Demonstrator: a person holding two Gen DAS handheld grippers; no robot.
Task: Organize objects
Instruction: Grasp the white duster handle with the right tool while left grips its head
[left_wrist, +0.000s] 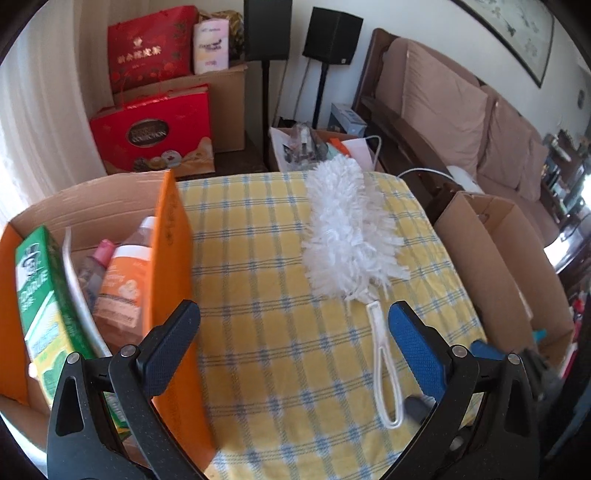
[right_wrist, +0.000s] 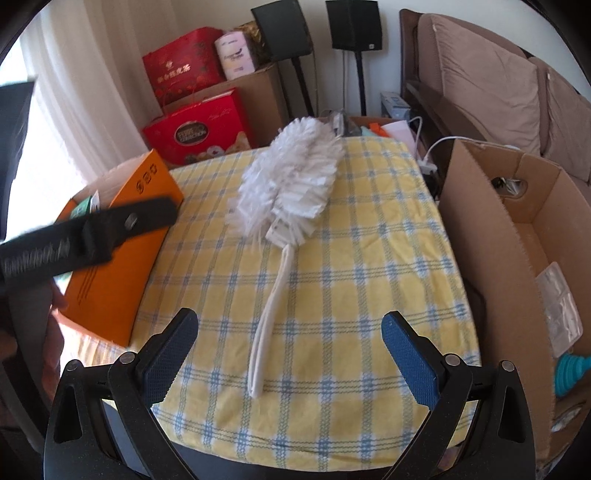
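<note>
Right now a white duster (right_wrist: 291, 188) lies on the checked worktop (right_wrist: 369, 295), fluffy head at twelve o'clock, handle toward six. Both hand-held grippers, left (left_wrist: 293, 325) and right (right_wrist: 290, 332), hover wide open and empty. An orange box (left_wrist: 173, 266) sits at nine o'clock, a cardboard box (right_wrist: 491, 258) at three.

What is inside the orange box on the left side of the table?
The orange box holds a green carton, an orange-labelled bottle and a pink-capped bottle. Anything beneath them is covered.
</note>
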